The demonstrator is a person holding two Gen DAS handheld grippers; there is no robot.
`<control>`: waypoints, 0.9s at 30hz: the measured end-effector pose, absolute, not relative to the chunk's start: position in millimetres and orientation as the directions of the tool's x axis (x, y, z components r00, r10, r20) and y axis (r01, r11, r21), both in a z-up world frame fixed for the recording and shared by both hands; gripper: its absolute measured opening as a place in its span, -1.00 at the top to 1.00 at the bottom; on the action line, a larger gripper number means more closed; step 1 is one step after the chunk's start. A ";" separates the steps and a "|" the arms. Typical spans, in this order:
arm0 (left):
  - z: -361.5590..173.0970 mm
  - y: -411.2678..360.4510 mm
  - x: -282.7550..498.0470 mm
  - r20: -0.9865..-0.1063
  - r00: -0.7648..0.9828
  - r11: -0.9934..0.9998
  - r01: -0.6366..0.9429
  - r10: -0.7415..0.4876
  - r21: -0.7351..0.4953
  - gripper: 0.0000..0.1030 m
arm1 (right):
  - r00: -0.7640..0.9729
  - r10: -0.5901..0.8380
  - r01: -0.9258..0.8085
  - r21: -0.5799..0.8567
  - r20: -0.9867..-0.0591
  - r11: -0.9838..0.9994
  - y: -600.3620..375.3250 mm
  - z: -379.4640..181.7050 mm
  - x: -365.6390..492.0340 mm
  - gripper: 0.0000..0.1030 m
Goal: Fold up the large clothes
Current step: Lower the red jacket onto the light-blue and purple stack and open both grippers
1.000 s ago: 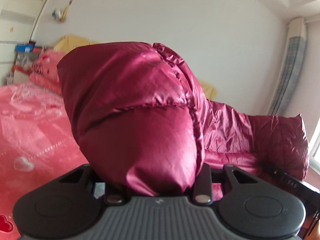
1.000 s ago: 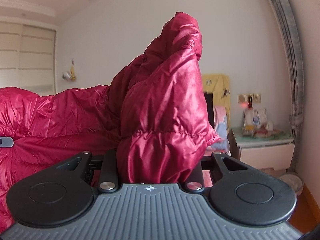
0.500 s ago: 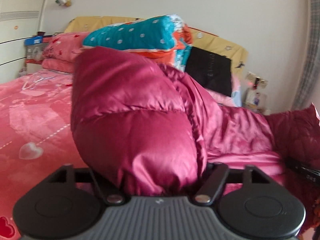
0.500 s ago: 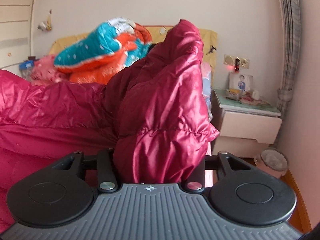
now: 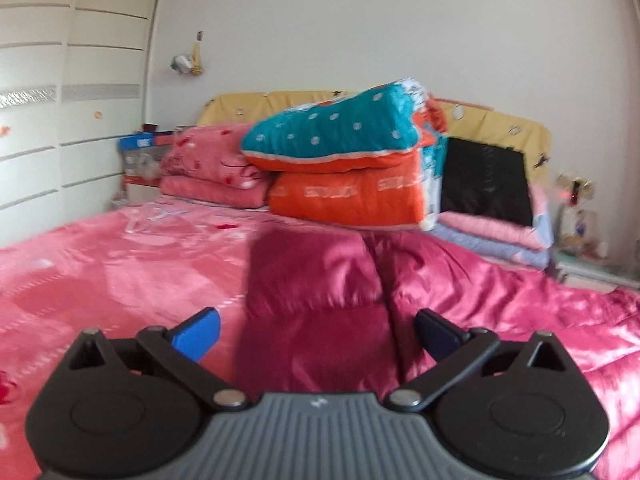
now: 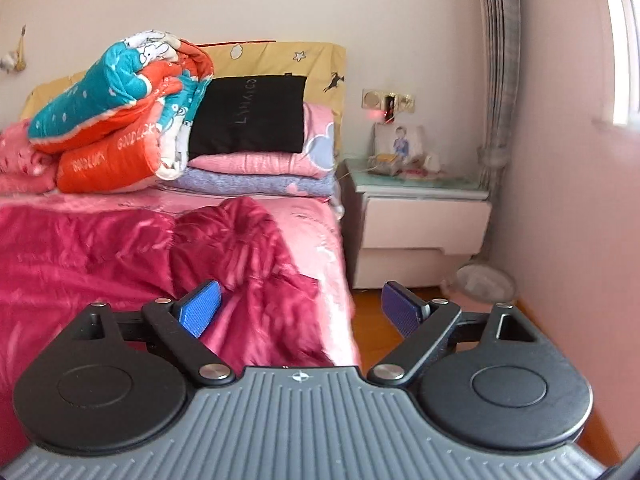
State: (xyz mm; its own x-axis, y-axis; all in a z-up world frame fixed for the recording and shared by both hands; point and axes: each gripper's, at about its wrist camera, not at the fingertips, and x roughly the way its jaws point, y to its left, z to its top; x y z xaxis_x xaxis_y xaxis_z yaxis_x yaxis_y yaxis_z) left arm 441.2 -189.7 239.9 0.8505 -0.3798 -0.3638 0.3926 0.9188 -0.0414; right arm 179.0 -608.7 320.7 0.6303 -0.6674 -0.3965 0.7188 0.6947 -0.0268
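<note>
A shiny dark-red puffer coat (image 5: pixel 320 292) lies spread on the pink bed (image 5: pixel 100 264). In the left wrist view one padded end of it lies flat between and beyond the blue pads, which do not touch it. My left gripper (image 5: pixel 316 332) has its jaws opening wide, nothing pressed. In the right wrist view the coat (image 6: pixel 100 256) fills the left, and its crumpled end (image 6: pixel 256 256) lies near the bed's right edge. My right gripper (image 6: pixel 300 312) hangs over that end, its jaws opening wide, with the pads clear of the fabric.
Folded quilts in teal and orange (image 5: pixel 352 160), pink pillows (image 5: pixel 212 168) and a black cushion (image 6: pixel 248 114) are stacked at the headboard. A white nightstand (image 6: pixel 416 216) stands right of the bed, with a wood floor (image 6: pixel 400 292) and a curtain (image 6: pixel 496 60) beside it. A wardrobe (image 5: pixel 60 120) is at left.
Both grippers have let go of the coat's ends and opened wide. The raised folds have dropped flat onto the bed. Both views have tipped downward and now show the bed.
</note>
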 end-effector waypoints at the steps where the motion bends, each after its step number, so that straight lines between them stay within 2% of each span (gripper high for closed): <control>1: 241.9 -186.9 439.6 -0.368 0.861 0.929 0.371 -0.351 -0.017 -0.99 | 0.628 -0.670 0.720 -0.032 -0.395 0.694 -609.9 316.5 175.1 -1.00; 4: 247.1 -174.8 428.1 -0.338 0.902 0.952 0.303 -0.270 0.047 -0.99 | 0.613 -0.694 0.734 -0.054 -0.378 0.677 -587.3 302.3 160.4 -1.00; 8: 241.4 -149.8 407.4 -0.360 0.889 0.954 0.301 -0.282 -0.004 -0.99 | 0.611 -0.714 0.751 -0.035 -0.342 0.659 -587.1 290.7 155.3 -1.00; 16: 206.6 -100.8 340.3 -0.393 0.844 0.931 0.333 -0.365 -0.149 -0.99 | 0.634 -0.722 0.756 0.022 -0.277 0.654 -547.5 290.9 90.9 -1.00; 21: 185.2 -76.4 282.8 -0.427 0.808 0.913 0.366 -0.407 -0.178 -0.99 | 0.677 -0.687 0.722 0.059 -0.264 0.689 -506.4 284.0 47.6 -1.00; 27: 181.5 -53.1 193.2 -0.460 0.790 0.911 0.391 -0.406 -0.134 -0.99 | 0.717 -0.641 0.682 0.088 -0.274 0.726 -446.1 283.7 -16.0 -1.00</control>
State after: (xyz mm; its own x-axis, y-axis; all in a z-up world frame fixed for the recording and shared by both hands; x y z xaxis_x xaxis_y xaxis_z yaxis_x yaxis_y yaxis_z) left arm 193.2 -53.1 181.5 0.7897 -0.4065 -0.4596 0.3907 0.9107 -0.1343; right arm -16.0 -446.1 283.7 0.7175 -0.6406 -0.2736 0.6819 0.7261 0.0882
